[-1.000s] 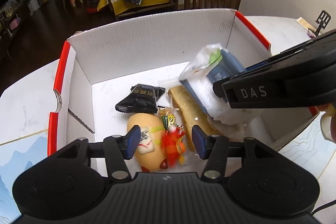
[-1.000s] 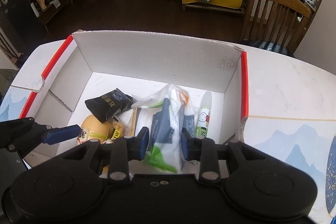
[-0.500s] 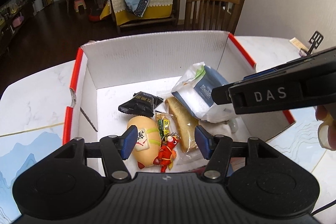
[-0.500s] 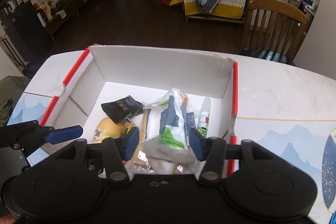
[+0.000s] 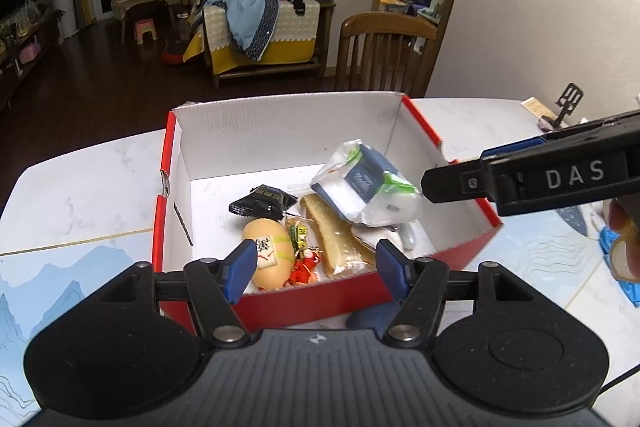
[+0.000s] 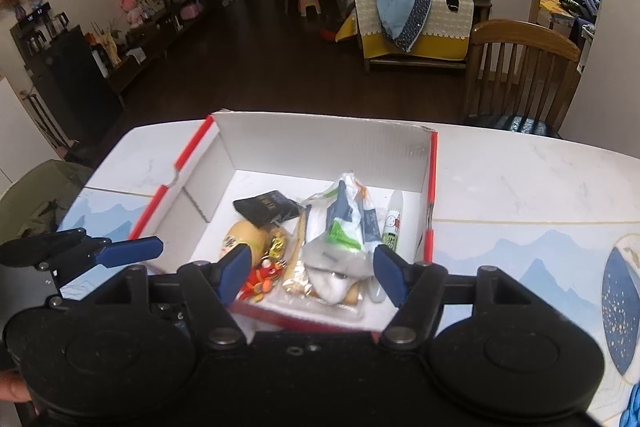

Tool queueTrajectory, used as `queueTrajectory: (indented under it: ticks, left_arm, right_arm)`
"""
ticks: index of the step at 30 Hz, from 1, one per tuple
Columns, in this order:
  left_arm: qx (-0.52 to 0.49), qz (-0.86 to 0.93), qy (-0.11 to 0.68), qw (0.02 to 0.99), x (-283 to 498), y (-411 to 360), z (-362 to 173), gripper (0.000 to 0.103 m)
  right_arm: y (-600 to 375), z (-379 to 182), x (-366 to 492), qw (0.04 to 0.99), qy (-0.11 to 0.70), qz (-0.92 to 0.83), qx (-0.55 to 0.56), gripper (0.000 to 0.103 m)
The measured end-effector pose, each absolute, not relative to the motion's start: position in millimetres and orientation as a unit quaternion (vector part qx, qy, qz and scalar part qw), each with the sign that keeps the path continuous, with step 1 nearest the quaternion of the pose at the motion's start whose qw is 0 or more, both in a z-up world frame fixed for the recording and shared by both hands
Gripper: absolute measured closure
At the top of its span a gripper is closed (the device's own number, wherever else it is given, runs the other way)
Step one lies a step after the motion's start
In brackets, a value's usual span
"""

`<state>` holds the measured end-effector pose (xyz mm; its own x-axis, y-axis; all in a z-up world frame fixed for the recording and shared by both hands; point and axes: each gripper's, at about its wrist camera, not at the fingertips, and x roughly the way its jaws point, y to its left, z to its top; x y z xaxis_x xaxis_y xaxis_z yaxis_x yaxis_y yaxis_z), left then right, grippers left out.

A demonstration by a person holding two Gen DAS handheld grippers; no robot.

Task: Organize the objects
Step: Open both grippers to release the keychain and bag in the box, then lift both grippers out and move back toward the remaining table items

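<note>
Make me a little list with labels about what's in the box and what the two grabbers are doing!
Box: red box, white inside, on the marble table
Inside: black packet, yellow egg toy, red charm, bread stick, white-and-blue bag, white tube
Left gripper: open, empty, above the box's near edge
Right gripper: open, empty, above the box's near edge
Behind: wooden chair
</note>
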<state>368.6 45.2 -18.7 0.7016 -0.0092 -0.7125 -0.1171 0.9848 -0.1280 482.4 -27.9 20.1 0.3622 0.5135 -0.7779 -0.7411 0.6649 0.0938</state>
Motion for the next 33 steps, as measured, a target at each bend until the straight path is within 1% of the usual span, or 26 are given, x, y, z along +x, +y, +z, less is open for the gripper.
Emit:
queueTrajectory:
  ticks: [2,4,10,12,13,14,19,24,26,33]
  left_arm:
    - [-0.085,0.025,0.379,0.921,360,44,-14,0.039]
    - [-0.088,0.022,0.375,0.923,352,44,-10,0.039]
    - [-0.092,0.016,0.363,0.927,320,42,-1,0.038]
    - [-0.094,0.014,0.362,0.927,310,41,-1,0.034]
    - [-0.095,0.014,0.362,0.927,305,41,-1,0.027]
    - [-0.097,0.013,0.364,0.926,299,41,-1,0.022]
    - [-0.115,0.005,0.372,0.921,274,44,-7,0.021]
    - [-0.125,0.019,0.38,0.916,254,45,-19,0.014]
    - [-0.131,0.022,0.383,0.914,247,46,-25,0.006]
    - [-0.149,0.045,0.396,0.905,233,46,-52,0.002]
  right_arm:
    - [-35,24,475,0.813,0.412,0.39,-0.132,0.028]
    - [-41,27,467,0.814,0.409,0.393,-0.126,0.026]
    - [-63,31,439,0.813,0.404,0.404,-0.113,0.014]
    - [-71,30,430,0.812,0.401,0.409,-0.108,0.011]
    - [-75,30,426,0.813,0.399,0.412,-0.103,0.008]
    - [-80,29,421,0.814,0.396,0.413,-0.1,0.005]
    - [-98,20,399,0.82,0.379,0.416,-0.106,0.003]
    - [-110,6,380,0.818,0.382,0.414,-0.118,0.003]
    - [-112,-1,372,0.819,0.376,0.412,-0.134,0.003]
    - [-116,-35,355,0.804,0.403,0.408,-0.159,0.003]
